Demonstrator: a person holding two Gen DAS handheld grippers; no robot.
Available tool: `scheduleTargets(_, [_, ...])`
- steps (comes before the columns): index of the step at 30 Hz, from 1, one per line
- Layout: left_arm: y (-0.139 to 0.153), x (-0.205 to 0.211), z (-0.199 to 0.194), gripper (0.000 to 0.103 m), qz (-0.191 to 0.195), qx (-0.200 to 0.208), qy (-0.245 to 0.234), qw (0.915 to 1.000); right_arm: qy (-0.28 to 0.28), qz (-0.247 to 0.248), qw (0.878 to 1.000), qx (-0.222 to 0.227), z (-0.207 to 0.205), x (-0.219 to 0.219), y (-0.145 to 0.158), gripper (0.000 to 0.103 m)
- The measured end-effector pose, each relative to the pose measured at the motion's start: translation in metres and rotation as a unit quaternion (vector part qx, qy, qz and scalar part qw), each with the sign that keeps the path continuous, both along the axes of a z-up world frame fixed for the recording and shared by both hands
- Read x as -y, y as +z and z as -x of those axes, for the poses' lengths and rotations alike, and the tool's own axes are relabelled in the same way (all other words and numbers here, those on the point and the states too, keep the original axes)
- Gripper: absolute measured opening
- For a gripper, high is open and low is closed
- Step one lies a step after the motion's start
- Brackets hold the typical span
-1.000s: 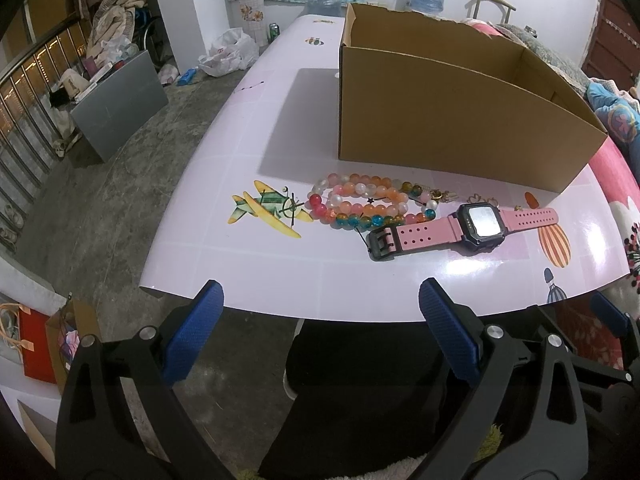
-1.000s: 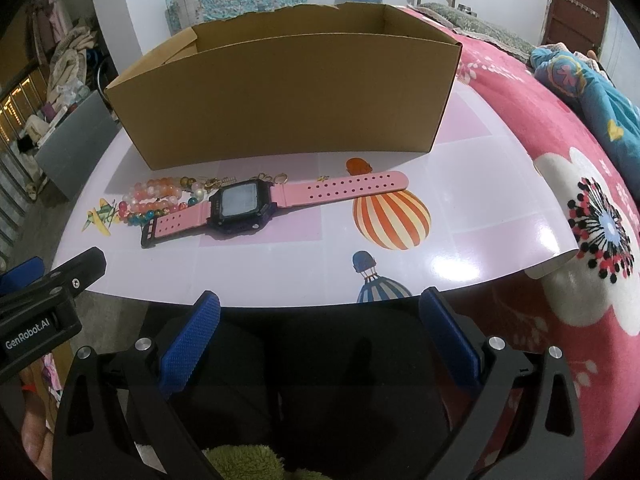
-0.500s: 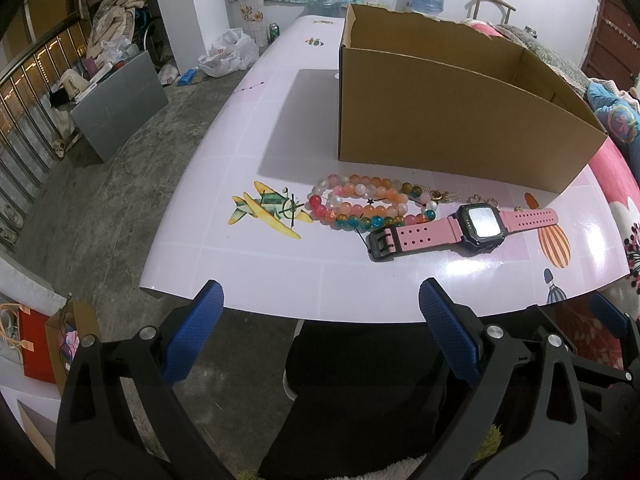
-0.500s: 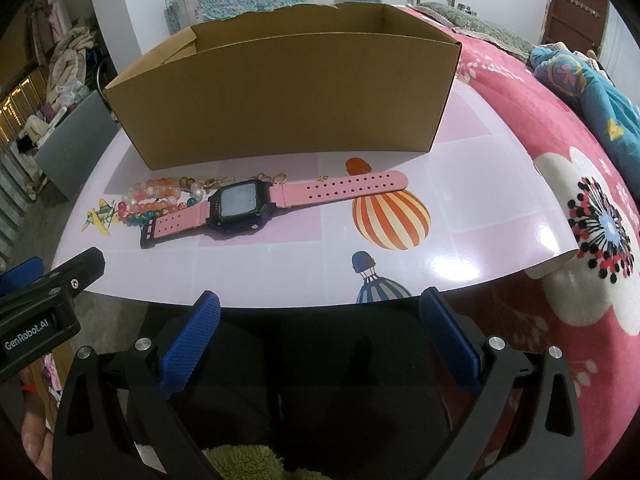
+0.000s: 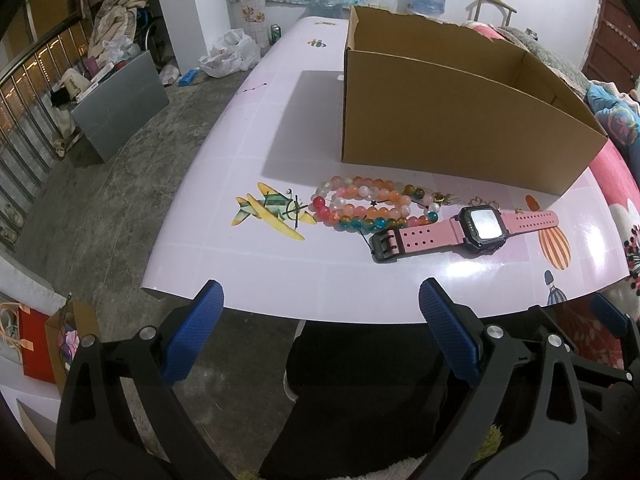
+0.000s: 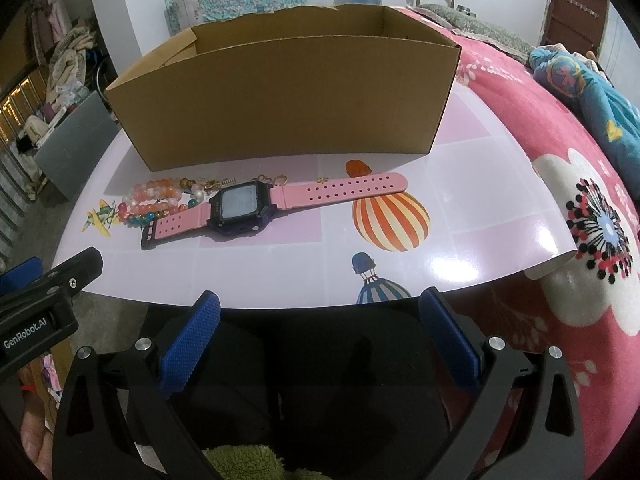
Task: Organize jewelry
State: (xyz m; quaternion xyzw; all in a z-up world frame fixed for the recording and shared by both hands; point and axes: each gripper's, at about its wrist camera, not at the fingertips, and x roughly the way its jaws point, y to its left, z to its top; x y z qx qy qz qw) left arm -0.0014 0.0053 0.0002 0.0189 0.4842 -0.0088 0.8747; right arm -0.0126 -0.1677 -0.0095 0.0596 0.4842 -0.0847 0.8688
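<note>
A pink-strapped digital watch (image 5: 472,231) (image 6: 256,206) lies flat on the pale pink table. Just left of it sits a heap of coloured bead bracelets (image 5: 368,208) (image 6: 158,202), with small gold trinkets (image 6: 218,184) behind. An open cardboard box (image 5: 452,128) (image 6: 288,92) stands behind them; its inside floor is hidden. My left gripper (image 5: 320,328) hangs open before the table's near edge, in front of the beads. My right gripper (image 6: 320,328) is open too, short of the edge and right of the watch face. Both hold nothing.
The table (image 5: 248,264) ends just ahead of both grippers, with concrete floor (image 5: 100,208) to the left. A pink floral bedspread (image 6: 560,184) lies to the right. The left gripper's black body (image 6: 44,312) shows at the lower left of the right wrist view.
</note>
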Motion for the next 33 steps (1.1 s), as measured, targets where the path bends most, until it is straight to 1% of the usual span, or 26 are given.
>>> scheduleTargets(11, [0.003,-0.008,-0.003,0.095,0.000,0.008,0.000,1.0000,-0.016,0.010,1.000,0.009,0.003,0.005,0.009,0.097])
scheduleTargets(16, [0.002,-0.013,-0.006,0.095,-0.006,0.017,-0.008,0.9998,-0.030,0.007,0.999,0.030,0.006,0.011,0.018,0.097])
scheduleTargets(19, [0.001,-0.016,-0.009,0.095,-0.012,0.019,-0.014,0.9997,-0.025,0.021,0.999,0.038,0.007,0.012,0.020,0.097])
scheduleTargets(23, [-0.006,-0.019,-0.014,0.095,-0.010,0.011,-0.034,0.9993,0.001,0.031,0.999,0.038,0.006,0.013,0.017,0.097])
scheduleTargets(26, [-0.010,-0.022,-0.015,0.095,0.007,0.017,-0.055,0.9983,0.034,0.016,0.998,0.044,0.003,0.014,0.014,0.097])
scheduleTargets(28, [-0.010,-0.023,-0.015,0.095,0.019,0.034,-0.076,0.9964,0.056,0.008,0.997,0.046,-0.002,0.014,0.013,0.097])
scheduleTargets(30, [-0.009,-0.025,-0.015,0.095,0.041,0.048,-0.101,0.9928,0.079,0.012,0.996,0.044,-0.009,0.011,0.011,0.097])
scheduleTargets(33, [-0.009,-0.027,-0.017,0.095,0.065,0.062,-0.120,0.9887,0.105,0.020,0.993,0.040,-0.022,0.006,0.008,0.097])
